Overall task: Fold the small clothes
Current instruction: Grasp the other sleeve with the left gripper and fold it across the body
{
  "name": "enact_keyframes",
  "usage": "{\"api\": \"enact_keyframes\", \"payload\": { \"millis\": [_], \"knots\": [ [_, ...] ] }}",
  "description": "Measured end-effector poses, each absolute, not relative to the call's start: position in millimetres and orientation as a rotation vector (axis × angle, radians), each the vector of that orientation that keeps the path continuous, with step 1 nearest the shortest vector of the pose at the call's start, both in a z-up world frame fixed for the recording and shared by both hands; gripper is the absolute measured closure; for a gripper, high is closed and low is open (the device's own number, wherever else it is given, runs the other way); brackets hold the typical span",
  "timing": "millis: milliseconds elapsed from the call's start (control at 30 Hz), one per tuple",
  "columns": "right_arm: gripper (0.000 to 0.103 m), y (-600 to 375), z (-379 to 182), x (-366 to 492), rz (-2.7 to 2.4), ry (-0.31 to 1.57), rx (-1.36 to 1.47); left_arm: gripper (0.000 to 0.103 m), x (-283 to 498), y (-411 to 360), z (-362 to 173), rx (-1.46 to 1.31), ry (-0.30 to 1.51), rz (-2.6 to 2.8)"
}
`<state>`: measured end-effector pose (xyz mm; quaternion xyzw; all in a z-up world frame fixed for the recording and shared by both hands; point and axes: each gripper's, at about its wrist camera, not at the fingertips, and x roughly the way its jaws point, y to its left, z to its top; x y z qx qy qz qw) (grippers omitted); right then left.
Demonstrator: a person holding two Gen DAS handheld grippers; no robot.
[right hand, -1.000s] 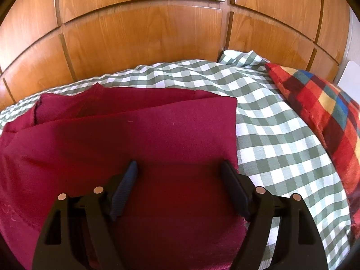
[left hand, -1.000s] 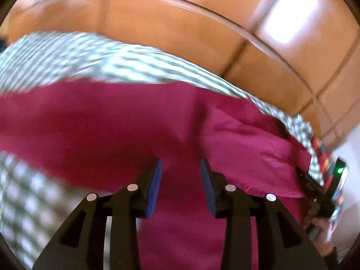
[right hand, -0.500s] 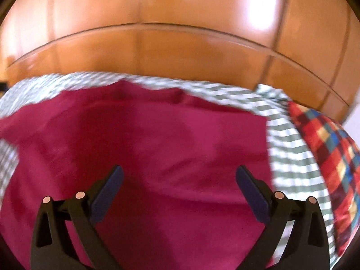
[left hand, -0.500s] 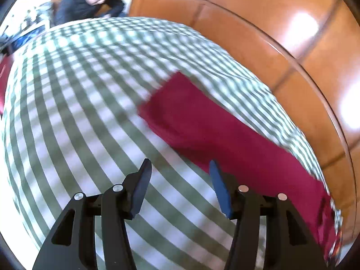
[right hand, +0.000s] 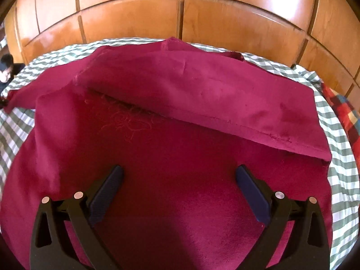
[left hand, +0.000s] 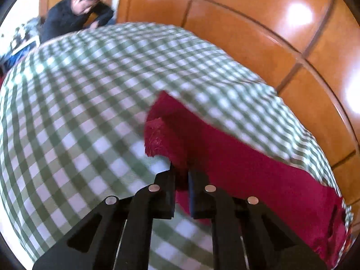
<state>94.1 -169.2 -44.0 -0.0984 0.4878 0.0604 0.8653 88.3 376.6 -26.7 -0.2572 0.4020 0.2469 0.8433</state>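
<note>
A dark red garment point(right hand: 180, 117) lies spread on the green-and-white checked bedspread point(right hand: 337, 157), its far part folded over toward me with a hemmed edge running across. In the left wrist view the same red garment point(left hand: 247, 168) stretches away to the right, and my left gripper point(left hand: 181, 173) is shut on its near edge, close to a frayed corner. My right gripper point(right hand: 180, 173) hovers over the middle of the cloth, jaws wide open with nothing pinched between them.
Glossy wooden cabinet doors point(right hand: 180, 11) rise behind the bed. A red, blue and yellow plaid pillow point(right hand: 344, 108) lies at the bed's right end. A person in dark clothes point(left hand: 74, 15) sits beyond the bed's far left end.
My left gripper swung left off the cloth's middle to its end, opened over the bedspread, then shut on the red edge. My right gripper's jaws spread wider and shifted over the cloth.
</note>
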Motion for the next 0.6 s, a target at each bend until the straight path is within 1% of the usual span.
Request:
{"api": "enact_keyframes", "payload": {
  "millis": [233,367,467,600],
  "knots": [
    [0.004,-167,-44,92,0.123,1.017,-0.214,0.097,100,301,29,-0.487,0.727,0.285],
    [0.004,-168,-44,92,0.126,1.016,-0.211,0.097,107,232,56,-0.432,0.687,0.103],
    [0.004,-167,-43,92,0.126,1.014,-0.206,0.097,112,174,62,-0.394,0.697,-0.040],
    [0.004,-169,-42,91,0.129,1.012,-0.192,0.096,121,106,50,-0.350,0.757,-0.177]
  ]
}}
